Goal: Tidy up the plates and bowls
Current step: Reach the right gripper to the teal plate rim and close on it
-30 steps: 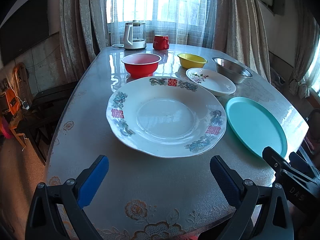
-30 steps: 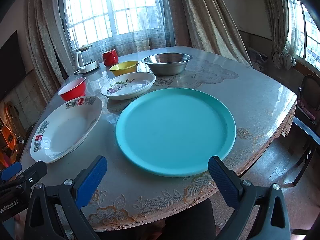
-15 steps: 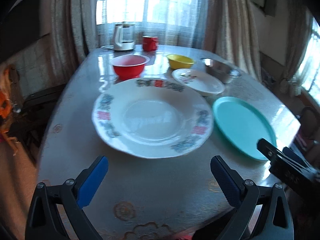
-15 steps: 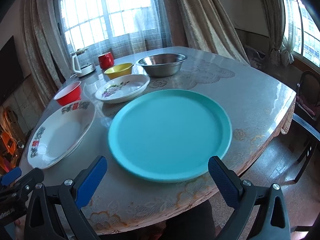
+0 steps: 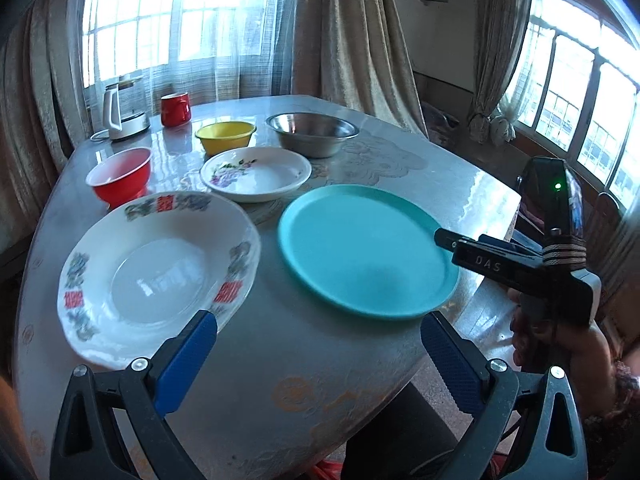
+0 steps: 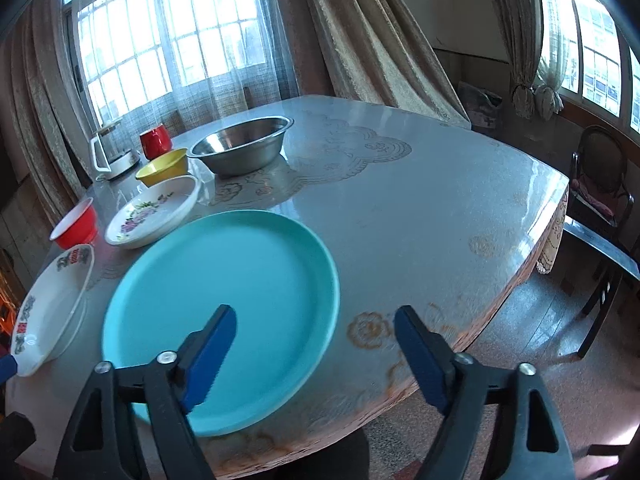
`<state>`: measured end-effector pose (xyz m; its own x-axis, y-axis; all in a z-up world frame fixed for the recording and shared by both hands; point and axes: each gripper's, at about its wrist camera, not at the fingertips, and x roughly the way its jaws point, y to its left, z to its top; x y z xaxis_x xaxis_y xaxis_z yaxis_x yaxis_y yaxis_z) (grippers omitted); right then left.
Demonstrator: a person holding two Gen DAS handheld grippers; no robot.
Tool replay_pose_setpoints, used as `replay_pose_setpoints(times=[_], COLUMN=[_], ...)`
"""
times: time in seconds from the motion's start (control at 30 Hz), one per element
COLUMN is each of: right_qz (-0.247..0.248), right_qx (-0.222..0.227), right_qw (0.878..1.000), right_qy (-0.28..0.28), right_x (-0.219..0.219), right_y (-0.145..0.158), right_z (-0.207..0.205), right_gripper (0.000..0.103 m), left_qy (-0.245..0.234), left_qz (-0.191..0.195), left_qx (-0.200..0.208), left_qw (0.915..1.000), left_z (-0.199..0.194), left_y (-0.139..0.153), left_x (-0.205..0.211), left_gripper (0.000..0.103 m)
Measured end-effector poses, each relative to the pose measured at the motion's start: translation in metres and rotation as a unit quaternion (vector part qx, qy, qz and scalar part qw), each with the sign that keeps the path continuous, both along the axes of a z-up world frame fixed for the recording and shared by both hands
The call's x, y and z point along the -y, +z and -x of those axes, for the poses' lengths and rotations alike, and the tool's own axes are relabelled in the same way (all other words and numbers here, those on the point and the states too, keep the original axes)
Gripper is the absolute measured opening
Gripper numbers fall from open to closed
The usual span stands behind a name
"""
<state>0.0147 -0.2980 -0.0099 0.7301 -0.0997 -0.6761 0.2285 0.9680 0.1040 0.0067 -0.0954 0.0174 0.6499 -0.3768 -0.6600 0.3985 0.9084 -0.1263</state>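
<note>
Teal plate (image 6: pixel 224 312): near bench (image 6: pixel 420 208) front edge, beside large floral plate (image 5: pixel 156 272).
Right tongs (image 6: pixel 316 344): released, just been narrowing, straddling teal rim.
Left tongs (image 5: pixel 320 356): released, empty.
Open bench: right side.

Left gripper (image 5: pixel 318 354): jaws wide apart, nothing between them, tilted down toward the table (image 5: pixel 360 360), above its near edge. Right gripper (image 6: pixel 316 344): jaws just been closing, now partly closed with nothing pressed between the pads, also tilted down over the table's near edge, its left finger (image 6: pixel 212 344) above the surface. Right hand (image 5: pixel 560 344) wrapped round that gripper's handle, just off the table's right edge.
</note>
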Motion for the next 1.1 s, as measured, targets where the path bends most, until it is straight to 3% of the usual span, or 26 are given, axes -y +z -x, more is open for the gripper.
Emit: replay_pose_setpoints(times=[0.1,0.27,0.37,0.43,0.57,0.7,1.03,1.1], right_qz=[0.004,0.006,0.004,0.005,0.011,0.016,0.012,0.018], right_qx=[-0.008,-0.020,-0.021,-0.022,-0.022,-0.021,-0.022,-0.021], right_qw=[1.000,0.998,0.998,0.997,0.996,0.996,0.996,0.996], right_qy=[0.019,0.052,0.060,0.069,0.088,0.083,0.084,0.079], right_x=[0.007,0.011,0.014,0.014,0.013,0.021,0.024,0.026], right_y=[-0.003,-0.012,-0.016,-0.016,-0.015,-0.014,-0.013,-0.013], right_z=[-0.012,-0.027,-0.033,-0.037,-0.042,-0.046,-0.049,-0.048], right_gripper=[0.064,0.043,0.036,0.026,0.023,0.011,0.010,0.010], left_qy=[-0.006,-0.026,-0.033,-0.035,-0.034,-0.038,-0.016,-0.015], left_qz=[0.009,-0.003,-0.012,-0.014,-0.018,-0.024,-0.054,-0.053], left_qx=[-0.012,-0.033,-0.035,-0.039,-0.065,-0.080,-0.071,-0.078], left_qw=[0.9999,0.9991,0.9988,0.9985,0.9972,0.9958,0.9959,0.9954], left_z=[-0.007,-0.015,-0.019,-0.022,-0.029,-0.031,-0.035,-0.035], left_y=[-0.001,-0.009,-0.013,-0.015,-0.024,-0.031,-0.036,-0.036], left_x=[0.010,0.032,0.044,0.048,0.052,0.060,0.069,0.070], left_gripper=[0.100,0.086,0.085,0.082,0.064,0.055,0.025,0.024])
